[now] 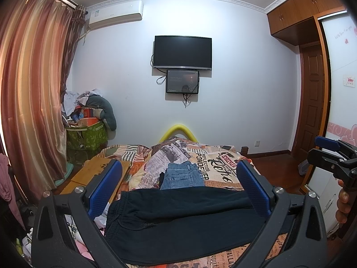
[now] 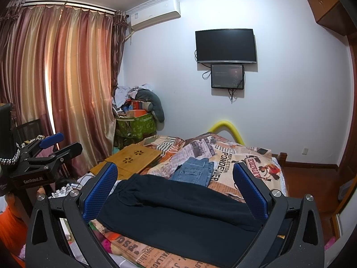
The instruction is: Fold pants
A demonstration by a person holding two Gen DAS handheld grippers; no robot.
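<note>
- So, black pants (image 1: 178, 221) are lying across the near end of the bed (image 1: 223, 167), on top of the newspaper-print bedspread (image 2: 243, 160). They look folded over already, with the elastic waistband bunched up at the left end.
- Left gripper (image 1: 178, 192) is up above the pants with its blue-padded fingers (image 1: 104, 187) spread wide apart, nothing between them, not touching the fabric as far as I can tell.
- Right gripper (image 2: 176, 192) is the same deal: fingers spread wide, hovering over the pants, holding nothing.
- You can catch each gripper from the other's camera too, off to the side and clear of the bed. The person's hand (image 1: 341, 203) shows at the right edge of the left wrist view.
- Just behind the black pants sits a pair of folded blue jeans (image 1: 181, 176), back pocket facing up, touching or nearly touching the black pair's far edge.
- A wooden lap desk (image 2: 133, 160) rests on the left side of the bed.
- Far wall has a dark TV (image 1: 182, 52) with a smaller screen (image 1: 182, 81) right under it, an air conditioner (image 1: 116, 13) up near the ceiling, and reddish curtains (image 1: 29, 89) on the left.
- A green bin (image 1: 87, 135) stuffed with clutter is in the corner by the curtains.
</note>
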